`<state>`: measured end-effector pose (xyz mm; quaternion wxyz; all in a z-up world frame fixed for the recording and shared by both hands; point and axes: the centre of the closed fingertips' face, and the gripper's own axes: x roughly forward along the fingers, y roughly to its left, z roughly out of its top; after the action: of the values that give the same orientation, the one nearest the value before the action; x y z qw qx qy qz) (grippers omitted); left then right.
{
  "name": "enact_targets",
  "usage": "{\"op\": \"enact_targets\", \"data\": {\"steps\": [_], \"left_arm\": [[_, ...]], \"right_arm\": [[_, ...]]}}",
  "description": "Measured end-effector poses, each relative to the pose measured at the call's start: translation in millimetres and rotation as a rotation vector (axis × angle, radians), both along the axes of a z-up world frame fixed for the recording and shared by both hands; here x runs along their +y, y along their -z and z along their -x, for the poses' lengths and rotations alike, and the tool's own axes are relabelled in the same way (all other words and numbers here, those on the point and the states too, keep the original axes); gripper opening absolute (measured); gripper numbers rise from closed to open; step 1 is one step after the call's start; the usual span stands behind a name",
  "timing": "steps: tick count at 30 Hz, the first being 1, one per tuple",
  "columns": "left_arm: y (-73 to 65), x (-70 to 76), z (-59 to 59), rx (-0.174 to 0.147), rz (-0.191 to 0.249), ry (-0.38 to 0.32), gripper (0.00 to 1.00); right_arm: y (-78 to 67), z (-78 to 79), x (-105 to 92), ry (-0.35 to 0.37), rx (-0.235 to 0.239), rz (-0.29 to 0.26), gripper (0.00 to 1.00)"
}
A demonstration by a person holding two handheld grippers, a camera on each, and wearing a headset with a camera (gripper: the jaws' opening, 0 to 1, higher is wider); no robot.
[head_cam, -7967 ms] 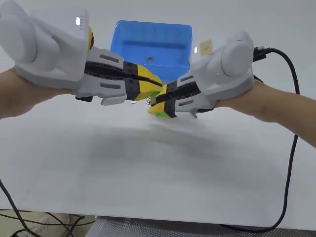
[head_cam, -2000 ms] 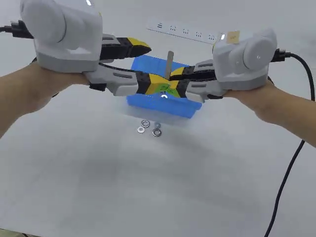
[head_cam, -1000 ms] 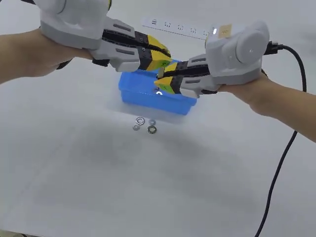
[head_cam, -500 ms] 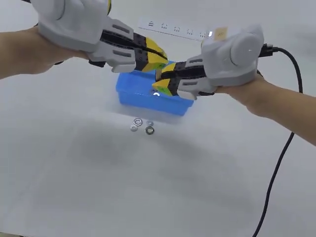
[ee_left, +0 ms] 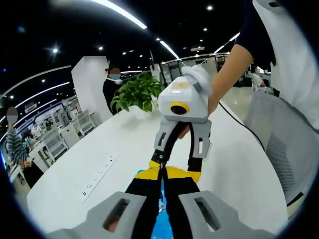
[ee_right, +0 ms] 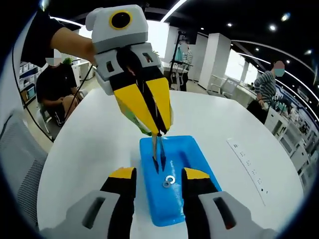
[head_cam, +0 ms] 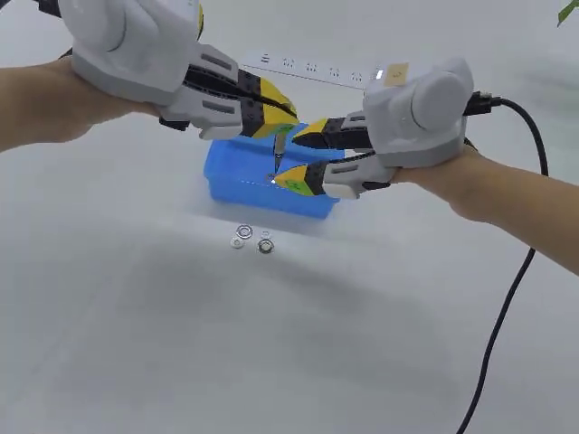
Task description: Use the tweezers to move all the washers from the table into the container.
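Washers [head_cam: 265, 245] left to move: small cluster on the table [head_cam: 271, 344], just in front of the blue container [head_cam: 226, 172], near its front wall and apart from it.

Head view: my left gripper [head_cam: 285, 119] is clamped on the tweezers [head_cam: 279, 149], which hang tips-down over the container. My right gripper [head_cam: 298, 158] comes in from the other side, jaws apart, one above and one below the tweezer tips. Power strip [head_cam: 308, 68] lies well behind.

Left gripper view: my own jaws are together at the left gripper [ee_left: 163, 174]. The right gripper [ee_left: 177, 164] faces me, jaws spread. A sliver of the container [ee_left: 160, 221] shows below. The tweezers are too thin here to make out.

Right gripper view: my right gripper [ee_right: 159, 175] jaws are wide apart, flanking the container [ee_right: 149, 204]. The left gripper [ee_right: 158, 130] points down with the tweezers [ee_right: 158, 149], tines slightly parted. On the container floor, right under the tips, lie what look like two washers [ee_right: 170, 179]; nothing else is inside.

Judgement: this looks like a drop into the container, with the table cluster next. To do it well, lift the tips clear of the wall and keep the tweezers near upright. Take one washer at a time by its rim, since flat rings on a smooth top will likely skid. Close the right jaws on the tines gently.
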<state>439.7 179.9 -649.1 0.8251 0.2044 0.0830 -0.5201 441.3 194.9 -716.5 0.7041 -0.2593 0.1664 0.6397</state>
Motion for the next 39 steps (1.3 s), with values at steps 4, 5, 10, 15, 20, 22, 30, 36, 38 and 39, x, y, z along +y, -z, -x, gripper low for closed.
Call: {"op": "enact_targets", "data": {"steps": [4, 5, 10, 15, 20, 22, 30, 36, 38, 39], "left_arm": [[-9.1, 1.3, 2.2, -0.025, 0.007, -0.002, 0.05], [-11.2, 1.5, 2.3, -0.028, 0.011, -0.005, 0.05], [-21.0, 4.6, 5.3, -0.045, 0.009, -0.004, 0.05], [-27.3, 7.4, 12.4, -0.055, 0.023, -0.005, 0.05], [-26.6, 5.0, 25.3, -0.056, 0.025, 0.012, 0.05], [-26.5, 4.1, 29.5, -0.055, 0.025, 0.017, 0.05], [-24.7, 6.5, 42.7, -0.043, 0.076, -0.01, 0.05], [-16.9, 8.4, 49.4, -0.01, 0.09, -0.018, 0.05], [-15.3, 7.4, 52.1, -0.016, 0.086, -0.014, 0.05], [-15.7, 6.7, 52.9, -0.031, 0.082, -0.012, 0.05]], "right_arm": [[-8.3, -1.2, -5.3, 0.044, -0.012, -0.026, 0.46], [-11.2, -0.7, -6.6, 0.054, -0.011, -0.038, 0.47], [-15.9, 1.9, -15.0, 0.093, -0.009, -0.059, 0.56], [-14.9, 10.3, -24.0, 0.134, 0.023, -0.091, 0.72], [-8.5, 24.5, -38.5, 0.143, 0.038, -0.08, 0.78], [-8.7, 28.6, -43.9, 0.151, 0.044, -0.087, 0.81], [0.0, 41.5, -76.2, 0.202, 0.056, -0.084, 0.87], [16.9, 49.5, -93.7, 0.197, -0.001, -0.007, 0.94], [11.8, 53.9, -90.9, 0.223, 0.046, -0.072, 0.96], [10.2, 54.9, -90.5, 0.225, 0.051, -0.086, 0.96]]}}
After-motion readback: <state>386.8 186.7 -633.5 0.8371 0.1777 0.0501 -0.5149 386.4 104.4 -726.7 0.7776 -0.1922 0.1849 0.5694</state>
